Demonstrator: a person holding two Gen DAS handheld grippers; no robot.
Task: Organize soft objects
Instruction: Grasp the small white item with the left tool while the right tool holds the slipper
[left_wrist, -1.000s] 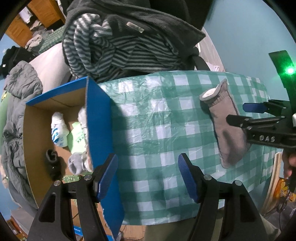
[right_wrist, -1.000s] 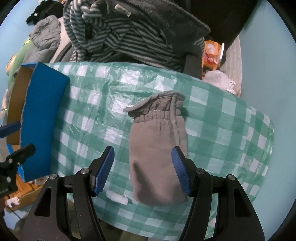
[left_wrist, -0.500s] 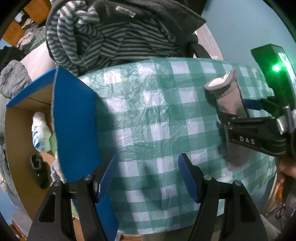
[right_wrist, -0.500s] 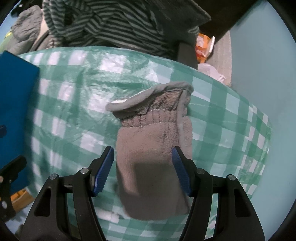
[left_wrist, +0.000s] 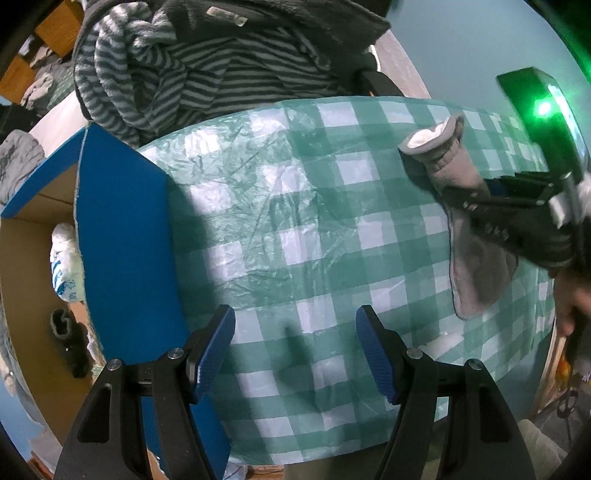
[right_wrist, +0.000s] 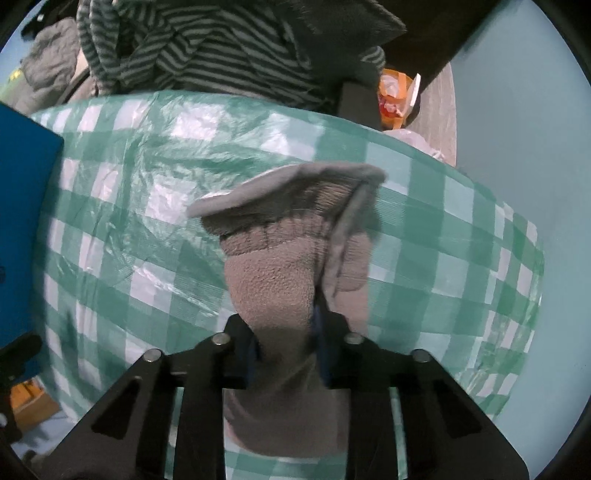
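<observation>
1. The box (left_wrist: 125, 236) stands at the desk's (left_wrist: 295, 229) left edge; its near wall could snag the load.
2. Your left gripper (left_wrist: 295, 347) hovers mid-desk, fingers wide apart, empty.
3. Your right gripper (right_wrist: 286, 343) has its fingers clamped on the mitten (right_wrist: 295, 266), far right; the limp toe may drag the cloth.

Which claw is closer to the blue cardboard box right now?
Left. The left claw hangs open beside the blue cardboard box, its left finger over the box's wall. The right claw is shut on the grey sock, across the checkered tablecloth.
</observation>
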